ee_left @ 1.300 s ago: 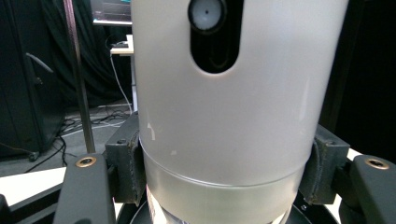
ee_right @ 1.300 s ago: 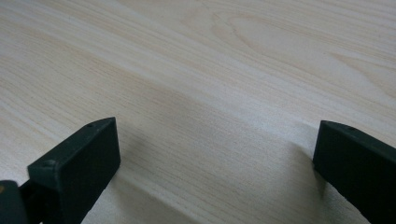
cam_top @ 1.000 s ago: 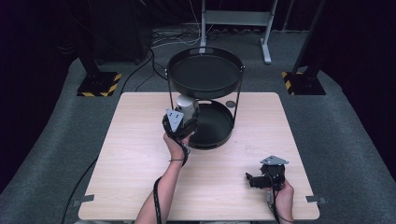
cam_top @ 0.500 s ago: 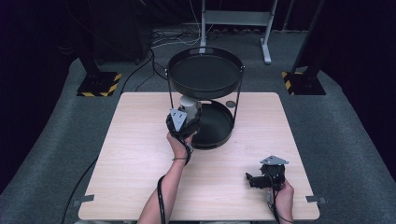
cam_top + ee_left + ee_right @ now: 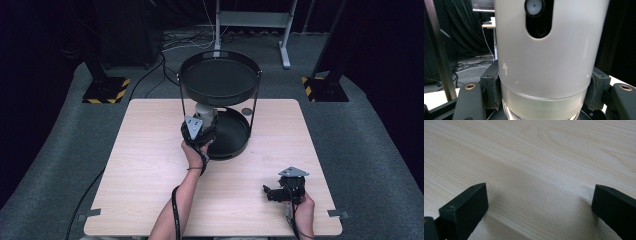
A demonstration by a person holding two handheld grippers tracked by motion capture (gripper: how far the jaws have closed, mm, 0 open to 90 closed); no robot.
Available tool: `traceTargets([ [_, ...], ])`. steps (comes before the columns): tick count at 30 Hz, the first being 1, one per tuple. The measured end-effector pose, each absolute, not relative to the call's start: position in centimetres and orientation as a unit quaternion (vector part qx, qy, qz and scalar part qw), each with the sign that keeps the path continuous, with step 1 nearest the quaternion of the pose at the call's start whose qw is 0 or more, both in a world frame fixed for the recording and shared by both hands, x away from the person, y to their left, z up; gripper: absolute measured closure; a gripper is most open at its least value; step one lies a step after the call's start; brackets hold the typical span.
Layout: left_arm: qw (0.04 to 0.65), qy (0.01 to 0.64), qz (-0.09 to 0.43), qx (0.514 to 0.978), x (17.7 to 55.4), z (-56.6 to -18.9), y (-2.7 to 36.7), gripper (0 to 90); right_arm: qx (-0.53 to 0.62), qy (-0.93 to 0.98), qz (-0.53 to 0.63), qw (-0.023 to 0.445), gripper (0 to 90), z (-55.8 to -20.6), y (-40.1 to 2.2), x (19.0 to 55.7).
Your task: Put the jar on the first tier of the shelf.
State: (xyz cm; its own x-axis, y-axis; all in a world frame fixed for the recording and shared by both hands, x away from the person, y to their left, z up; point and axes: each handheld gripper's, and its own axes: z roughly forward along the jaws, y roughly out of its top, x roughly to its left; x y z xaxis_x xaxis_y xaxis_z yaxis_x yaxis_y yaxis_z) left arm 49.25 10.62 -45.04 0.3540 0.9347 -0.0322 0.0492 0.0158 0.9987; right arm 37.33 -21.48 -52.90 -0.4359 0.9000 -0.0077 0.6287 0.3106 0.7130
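While the left gripper [image 5: 199, 131] is clamping the white canister [image 5: 544, 57], a knock on the stand is looking likely.

Its jaws are pressing the canister's sides over the lower tray [image 5: 235, 145], at about nine o'clock on it, just under the upper tray [image 5: 220, 82]. Tilting could be clipping that rim or the thin post [image 5: 181, 107]; a slack grip could be letting the smooth canister slide. Compared with a second ago, gripper and canister are sitting slightly lower and nearer the person. The right gripper [image 5: 272, 192] is resting on the table [image 5: 140, 165] at five o'clock, jaws spread, holding nothing.
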Motion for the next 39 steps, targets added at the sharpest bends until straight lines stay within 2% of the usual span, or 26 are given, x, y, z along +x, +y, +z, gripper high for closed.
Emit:
traceTargets([
  [23,0.568,0.438,0.361,0.596,50.3,-47.9,9.5,31.6,0.487,0.784,0.326,0.208,0.0,-52.9,-21.4,37.3],
  [32,0.565,0.441,0.367,0.593,50.2,-48.8,9.2,31.6,0.486,0.784,0.326,0.208,0.0,-52.9,-21.4,37.3],
  [39,0.564,0.416,0.387,0.599,49.6,-49.3,8.9,31.6,0.486,0.784,0.326,0.208,0.0,-52.9,-21.4,37.3],
])
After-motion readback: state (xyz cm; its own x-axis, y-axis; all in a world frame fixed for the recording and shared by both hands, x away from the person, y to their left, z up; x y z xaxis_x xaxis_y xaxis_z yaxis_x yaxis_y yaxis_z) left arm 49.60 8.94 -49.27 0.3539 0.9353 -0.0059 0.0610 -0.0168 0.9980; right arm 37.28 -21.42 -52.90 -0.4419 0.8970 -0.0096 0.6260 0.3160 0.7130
